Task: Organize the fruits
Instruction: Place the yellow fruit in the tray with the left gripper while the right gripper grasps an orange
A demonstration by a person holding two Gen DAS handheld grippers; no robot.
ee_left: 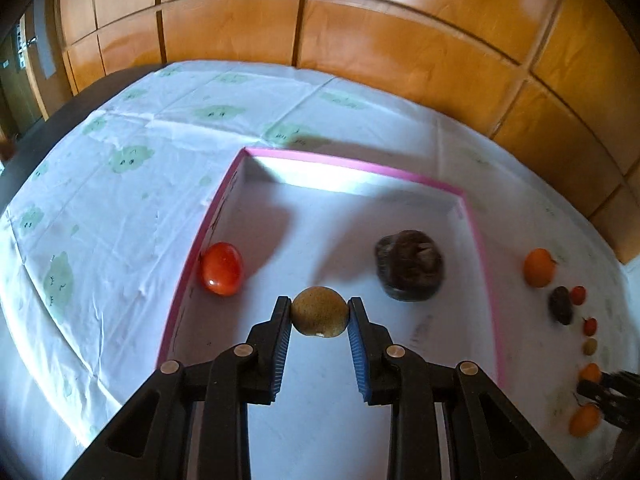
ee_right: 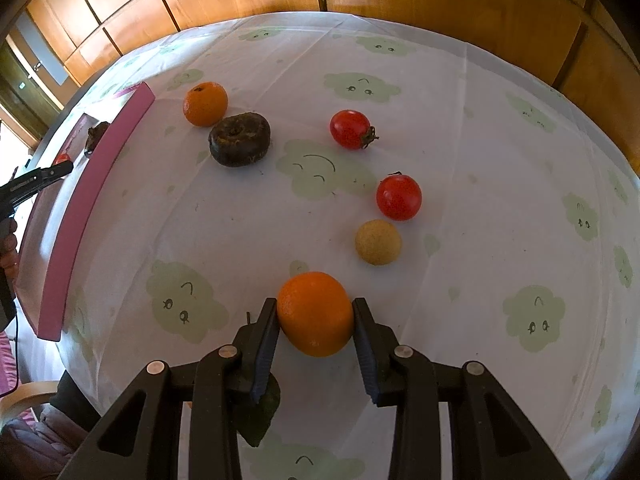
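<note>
My left gripper (ee_left: pixel 319 316) is shut on a small tan-green round fruit (ee_left: pixel 319 311) and holds it over the pink-rimmed white box (ee_left: pixel 352 166). Inside the box lie a red tomato (ee_left: pixel 222 268) at the left wall and a dark brown fruit (ee_left: pixel 409 265) at the right. My right gripper (ee_right: pixel 315 314) is shut on an orange (ee_right: pixel 315 312) just above the tablecloth. On the cloth ahead lie a tan round fruit (ee_right: pixel 377 242), two red tomatoes (ee_right: pixel 399 197) (ee_right: pixel 350 129), a dark brown fruit (ee_right: pixel 239 139) and another orange (ee_right: pixel 205 103).
The box's pink wall (ee_right: pixel 84 208) stands at the left in the right wrist view. A green leaf (ee_right: pixel 260 416) lies under the right gripper. The row of loose fruits (ee_left: pixel 540 267) lies right of the box. A wooden cabinet wall (ee_left: pixel 360 32) runs behind the table.
</note>
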